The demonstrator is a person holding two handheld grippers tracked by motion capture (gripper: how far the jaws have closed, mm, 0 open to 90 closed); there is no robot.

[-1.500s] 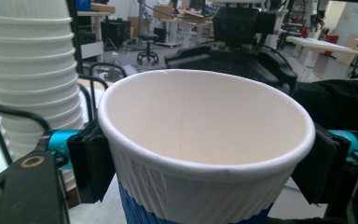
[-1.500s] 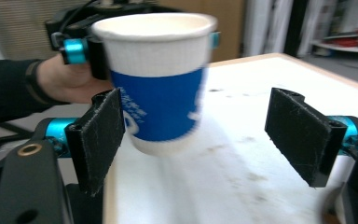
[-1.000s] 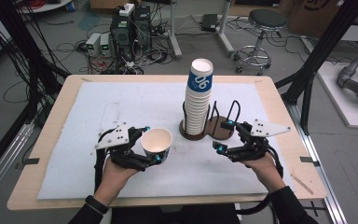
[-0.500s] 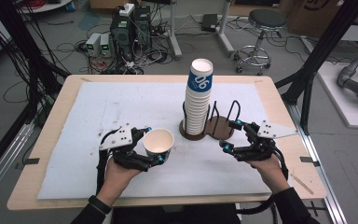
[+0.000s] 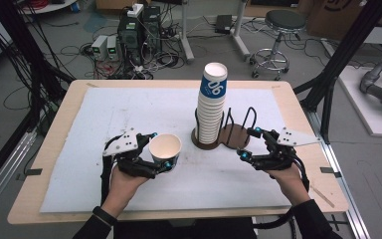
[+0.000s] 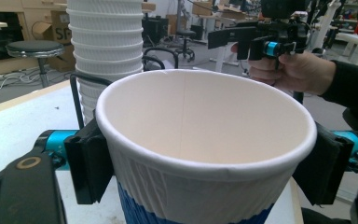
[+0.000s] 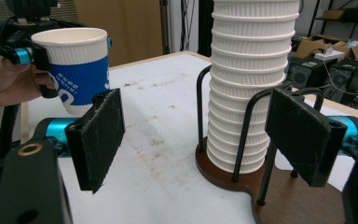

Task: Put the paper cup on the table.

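Observation:
My left gripper [image 5: 160, 150] sits at the front left of the white mat, holding a white paper cup with a blue band [image 5: 165, 147] upright. Its jaws have just been opening a little, but the pads still touch both sides of the cup [image 6: 205, 140]. My right gripper [image 5: 248, 143] is open with nothing between its pads [image 7: 98, 135]. It points at a tall stack of paper cups [image 5: 212, 107] in a wire holder on a brown base [image 5: 234, 137]. The right gripper view shows the stack [image 7: 251, 93] just beyond its jaws and the held cup [image 7: 74, 70] to the left.
A white mat [image 5: 104, 114] covers the wooden table [image 5: 59, 124]. The holder's second wire bay [image 5: 248, 119] stands to the right of the stack. Black frame posts, cables, computers and a stool [image 5: 283, 22] are on the floor beyond the table.

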